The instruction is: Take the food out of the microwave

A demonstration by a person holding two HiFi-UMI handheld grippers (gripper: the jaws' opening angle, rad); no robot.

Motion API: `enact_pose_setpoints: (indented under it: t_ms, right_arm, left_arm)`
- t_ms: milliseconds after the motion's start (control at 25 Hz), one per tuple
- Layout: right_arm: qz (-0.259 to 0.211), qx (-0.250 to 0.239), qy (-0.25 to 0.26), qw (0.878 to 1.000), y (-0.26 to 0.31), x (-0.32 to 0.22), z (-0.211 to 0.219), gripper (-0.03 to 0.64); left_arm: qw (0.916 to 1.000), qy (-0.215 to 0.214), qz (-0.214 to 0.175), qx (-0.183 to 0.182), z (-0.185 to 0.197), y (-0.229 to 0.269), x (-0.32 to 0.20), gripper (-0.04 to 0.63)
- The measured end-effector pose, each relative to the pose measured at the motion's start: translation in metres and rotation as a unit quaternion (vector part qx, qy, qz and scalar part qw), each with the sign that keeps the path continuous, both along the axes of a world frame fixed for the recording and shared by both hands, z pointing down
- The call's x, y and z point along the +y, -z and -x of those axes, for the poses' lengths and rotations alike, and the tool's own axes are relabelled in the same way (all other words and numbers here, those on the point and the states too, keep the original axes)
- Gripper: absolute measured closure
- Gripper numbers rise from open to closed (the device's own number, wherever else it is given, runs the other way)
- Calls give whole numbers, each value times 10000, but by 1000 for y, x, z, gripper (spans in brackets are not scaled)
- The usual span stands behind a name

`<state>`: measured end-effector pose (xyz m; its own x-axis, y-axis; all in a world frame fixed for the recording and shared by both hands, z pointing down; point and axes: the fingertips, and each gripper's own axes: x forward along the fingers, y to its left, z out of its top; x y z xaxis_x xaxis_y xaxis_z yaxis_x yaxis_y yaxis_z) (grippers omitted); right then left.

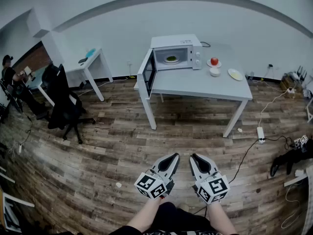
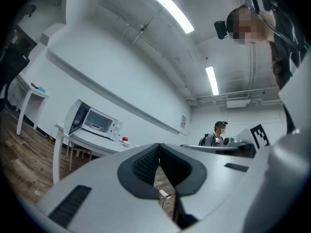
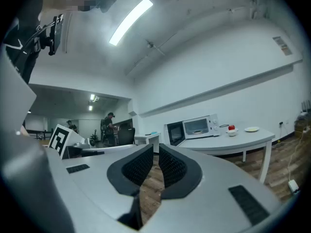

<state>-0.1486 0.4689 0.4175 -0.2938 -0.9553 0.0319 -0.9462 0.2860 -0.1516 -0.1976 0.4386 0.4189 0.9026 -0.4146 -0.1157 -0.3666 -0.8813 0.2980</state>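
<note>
Food (image 1: 171, 58) sits inside open microwave (image 1: 175, 41).

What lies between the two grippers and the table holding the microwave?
Only bare wood floor, as the head view shows: nothing stands between the left gripper, the right gripper and the table. Cables lie off to the right.
</note>
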Motion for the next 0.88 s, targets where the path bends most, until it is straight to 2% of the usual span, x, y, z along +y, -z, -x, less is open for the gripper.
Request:
enact_pose_setpoints:
  t_ms: [400, 880]
  right_arm:
    - [75, -35, 106, 9999, -14, -26, -12, 561]
    - [14, 0, 10, 10000, -9, -112, -65, 560]
  left_arm:
    - [9996, 249, 5, -108, -9, -10, -28, 586]
    - [9997, 221, -123, -65, -64, -3, -118, 586]
